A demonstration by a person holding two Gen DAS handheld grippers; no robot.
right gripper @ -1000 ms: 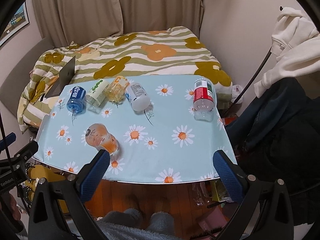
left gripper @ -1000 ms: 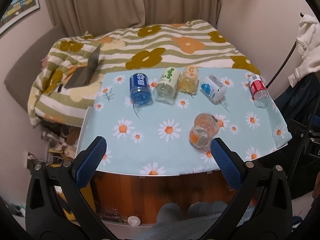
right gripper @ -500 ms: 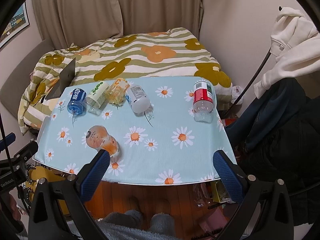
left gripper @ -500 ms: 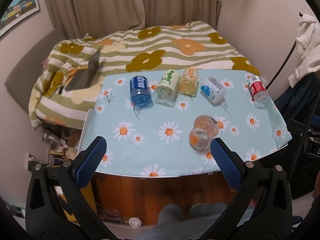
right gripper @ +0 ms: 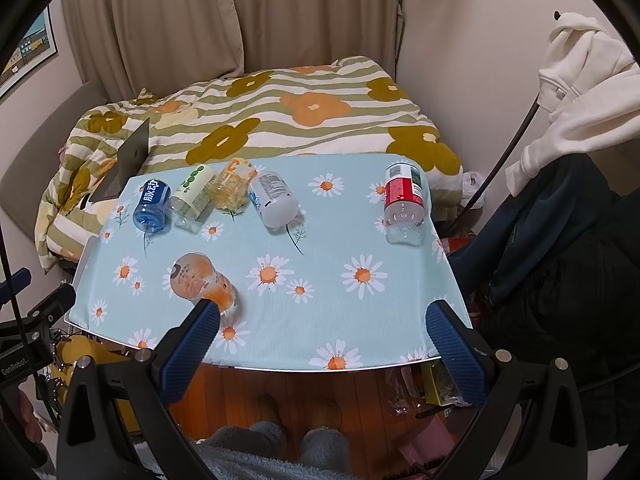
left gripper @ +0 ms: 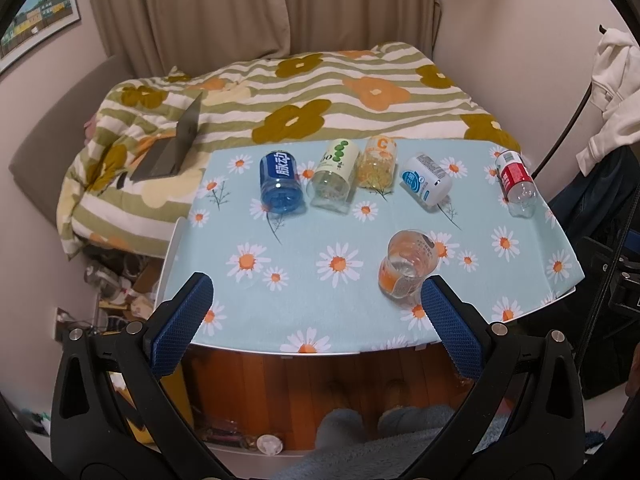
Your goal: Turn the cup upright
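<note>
Both sets of fingers are spread wide and hold nothing: the left gripper (left gripper: pixel 316 312) and the right gripper (right gripper: pixel 324 336) hover short of the bench (left gripper: pixel 288 236). The orange cup (left gripper: pixel 408 268) lies on its side near the front edge, well apart from the row of cups at the back. It's round and clear-walled, so a nudge could roll it over that edge, and a pinch on the curved side may let it slip. The daisy cloth could also drag. Behind, a flowered bed (left gripper: pixel 304 96), a laptop (left gripper: pixel 172 148), curtains.
</note>
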